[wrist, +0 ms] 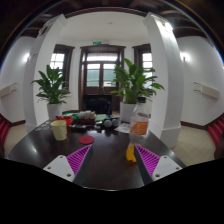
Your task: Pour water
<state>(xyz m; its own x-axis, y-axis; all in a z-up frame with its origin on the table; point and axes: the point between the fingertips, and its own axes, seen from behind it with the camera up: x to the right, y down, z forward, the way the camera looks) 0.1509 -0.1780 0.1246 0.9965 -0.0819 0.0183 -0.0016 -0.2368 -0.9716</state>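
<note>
— What's the biggest thing there?
— A dark round table [105, 160], with two potted plants [52, 88] far behind it.
— And on it?
— A pale cup [59, 128] at far left, a clutter of items [90, 120] mid-far, and a small orange bottle [131, 151] near, just left of the right finger.
— The gripper [111, 159]?
— Fingers spread wide, magenta pads [78, 158] showing, nothing between them.

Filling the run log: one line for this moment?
task: pour water | gripper: open, empty | table: dark | cup: beyond left finger | bottle: by right finger
</note>
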